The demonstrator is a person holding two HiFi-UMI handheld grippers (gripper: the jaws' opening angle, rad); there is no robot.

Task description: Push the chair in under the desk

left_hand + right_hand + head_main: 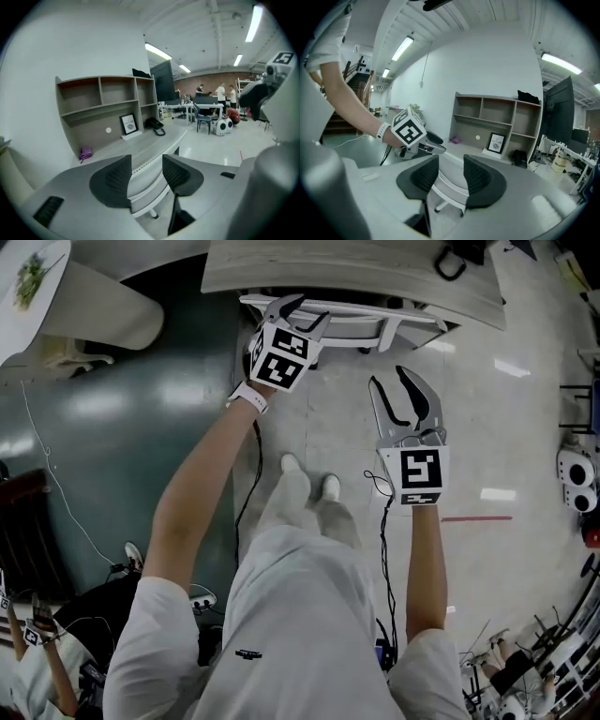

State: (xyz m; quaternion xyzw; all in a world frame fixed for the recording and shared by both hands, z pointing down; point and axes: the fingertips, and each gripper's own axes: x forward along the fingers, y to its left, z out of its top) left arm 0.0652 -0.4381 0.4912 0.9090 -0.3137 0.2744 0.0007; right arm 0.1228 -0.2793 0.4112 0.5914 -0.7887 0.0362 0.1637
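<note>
The left claw (298, 313) is spread, with the chair (367, 322) back's top edge between its jaws. The right claw (387, 379) is spread and empty, short of the chair, which sits partly under the bench (356, 273).

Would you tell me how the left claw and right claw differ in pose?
The left claw is up at the chair, by the desk; the right claw hangs short of it, over floor. The left claw's marker cube sits turned; the right claw's sits square. Both stand open.
</note>
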